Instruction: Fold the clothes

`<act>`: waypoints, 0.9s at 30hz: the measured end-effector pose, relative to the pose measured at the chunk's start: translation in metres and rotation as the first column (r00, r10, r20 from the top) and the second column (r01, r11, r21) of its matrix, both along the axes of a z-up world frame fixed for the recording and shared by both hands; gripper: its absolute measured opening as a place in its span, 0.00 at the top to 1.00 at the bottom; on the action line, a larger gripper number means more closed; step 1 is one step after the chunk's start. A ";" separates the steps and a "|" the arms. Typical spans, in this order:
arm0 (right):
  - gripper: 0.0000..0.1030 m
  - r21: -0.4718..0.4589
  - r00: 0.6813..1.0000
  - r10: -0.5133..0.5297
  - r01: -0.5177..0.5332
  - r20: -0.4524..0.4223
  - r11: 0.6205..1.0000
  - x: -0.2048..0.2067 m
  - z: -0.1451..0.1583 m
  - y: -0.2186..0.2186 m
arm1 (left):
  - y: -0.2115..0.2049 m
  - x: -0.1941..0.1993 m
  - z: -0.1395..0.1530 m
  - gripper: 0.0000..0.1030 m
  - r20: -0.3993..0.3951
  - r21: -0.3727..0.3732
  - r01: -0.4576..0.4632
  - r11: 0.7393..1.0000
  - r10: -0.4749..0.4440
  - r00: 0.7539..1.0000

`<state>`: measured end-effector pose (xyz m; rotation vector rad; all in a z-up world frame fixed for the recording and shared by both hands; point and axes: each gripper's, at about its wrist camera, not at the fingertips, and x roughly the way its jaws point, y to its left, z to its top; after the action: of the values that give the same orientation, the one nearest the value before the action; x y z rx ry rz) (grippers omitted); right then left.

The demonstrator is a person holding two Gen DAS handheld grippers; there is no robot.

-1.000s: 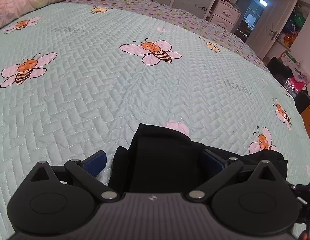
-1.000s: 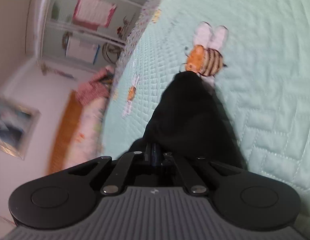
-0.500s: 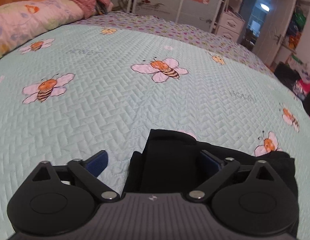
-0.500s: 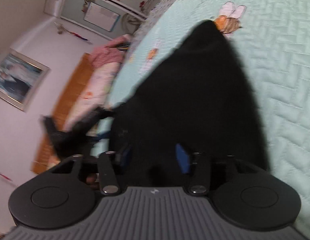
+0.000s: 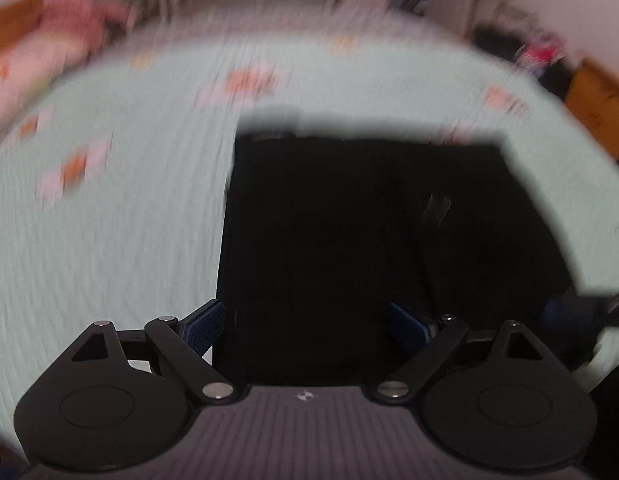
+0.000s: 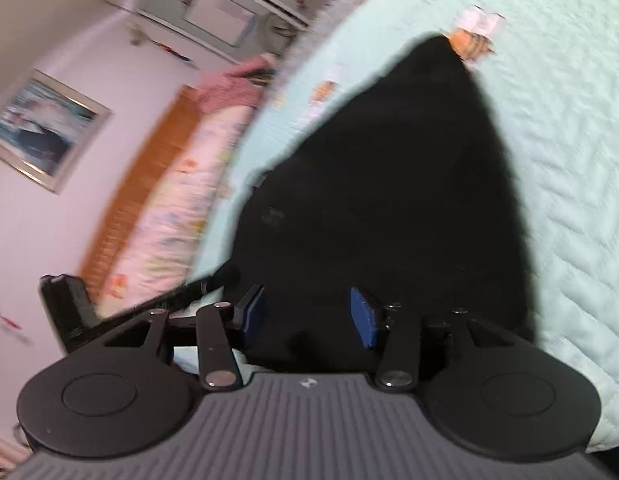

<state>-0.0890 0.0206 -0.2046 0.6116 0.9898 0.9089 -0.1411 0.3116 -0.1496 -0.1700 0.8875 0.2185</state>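
Moved: right gripper [image 6: 307, 318] unclamped — both raised, black garment [image 5: 373, 240] now broader
Left gripper [image 5: 307, 320]: spread wide
Relation: garment runs lengthwise ahead, between both claws

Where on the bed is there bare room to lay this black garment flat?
Bare quilt lies left of the black garment, up to the pink pillow, and beyond its far edge. In the right wrist view, bare quilt also lies right of it. Crowded: both grippers, left and right, at its near edge.
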 end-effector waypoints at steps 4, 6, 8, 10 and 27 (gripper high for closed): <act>0.48 -0.081 0.996 0.024 -0.017 0.090 0.997 -0.009 0.009 0.015 | 0.005 -0.002 -0.001 0.09 0.018 -0.038 -0.014 0.999 0.015 1.000; 0.47 -0.077 0.996 0.020 -0.014 0.083 0.997 -0.009 0.009 0.015 | 0.007 -0.001 0.001 0.09 0.003 -0.045 -0.017 0.999 0.017 1.000; 0.47 -0.068 0.998 0.007 -0.002 0.067 0.998 -0.010 0.009 0.013 | 0.009 -0.002 0.002 0.09 -0.015 -0.059 -0.028 0.998 0.027 1.000; 0.46 -0.078 0.998 0.007 -0.002 0.065 0.997 -0.011 0.010 0.014 | 0.012 -0.004 0.005 0.07 -0.052 -0.067 -0.045 0.997 0.042 0.998; 0.31 -0.448 0.995 0.065 -0.024 0.078 0.894 -0.012 0.100 0.068 | -0.005 0.002 0.107 0.06 -0.193 -0.016 -0.088 0.996 0.083 0.978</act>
<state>-0.1005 0.0891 -0.1050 0.1553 1.0888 0.7066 -0.1388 0.3066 -0.0431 -0.2131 1.0761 0.3083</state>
